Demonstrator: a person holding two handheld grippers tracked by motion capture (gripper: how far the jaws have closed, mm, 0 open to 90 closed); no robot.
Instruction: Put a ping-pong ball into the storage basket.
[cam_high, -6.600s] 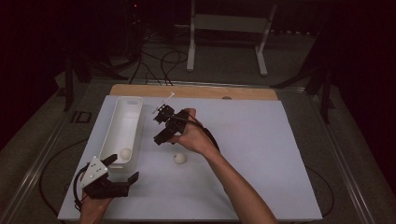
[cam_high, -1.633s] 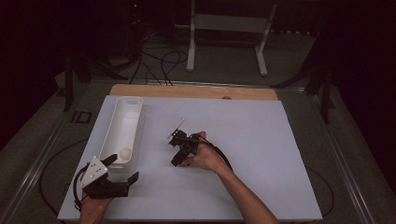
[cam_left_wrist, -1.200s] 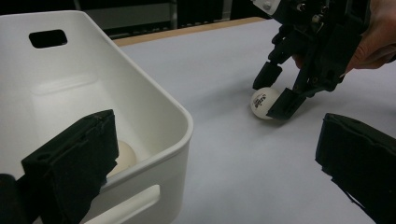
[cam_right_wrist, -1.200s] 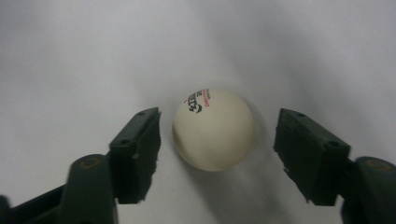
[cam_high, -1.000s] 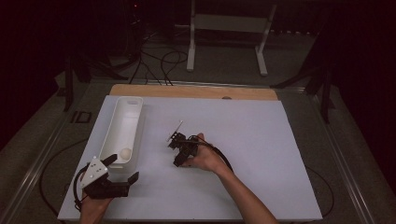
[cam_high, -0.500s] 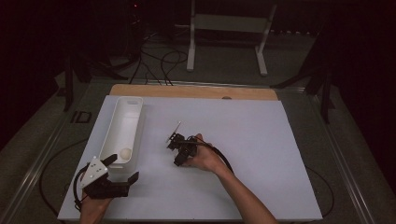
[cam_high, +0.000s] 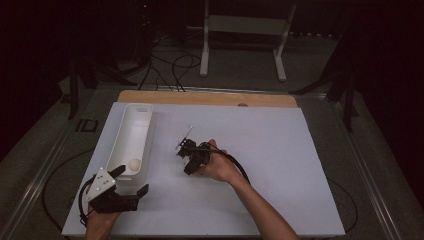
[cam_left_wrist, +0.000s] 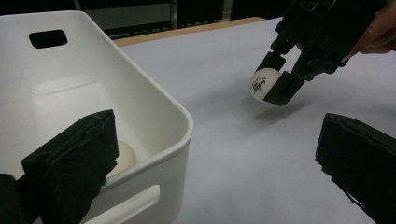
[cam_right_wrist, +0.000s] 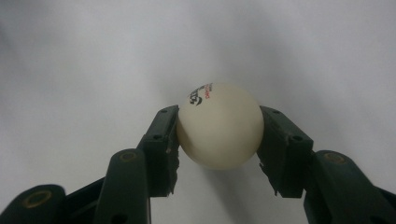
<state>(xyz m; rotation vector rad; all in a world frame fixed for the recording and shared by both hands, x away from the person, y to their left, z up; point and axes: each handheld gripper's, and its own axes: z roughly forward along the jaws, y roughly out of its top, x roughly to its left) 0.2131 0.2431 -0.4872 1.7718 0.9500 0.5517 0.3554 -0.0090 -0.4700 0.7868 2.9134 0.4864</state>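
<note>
A white ping-pong ball (cam_right_wrist: 219, 123) with printed lettering sits clamped between the black jaws of my right gripper (cam_right_wrist: 218, 135). In the high view that right gripper (cam_high: 191, 161) is at mid-table, right of the bin. The left gripper view has the same ball (cam_left_wrist: 262, 84) held just above the white sheet, its shadow beneath. A second ball (cam_high: 134, 164) lies in the near end of the long white bin (cam_high: 145, 131). My left gripper (cam_high: 131, 181) rests open at the bin's near end, one jaw over the bin's corner (cam_left_wrist: 180, 122).
The white sheet (cam_high: 280, 165) covers the table, with a wooden strip (cam_high: 210, 98) along its far edge. Cables trail from both grippers. A metal stand (cam_high: 240, 30) and cords lie on the dark floor beyond.
6.6 s ago the right gripper hovered by the bin and a ball lay loose on the sheet; now it has come nearer and shut on that ball. The left gripper has stayed put.
</note>
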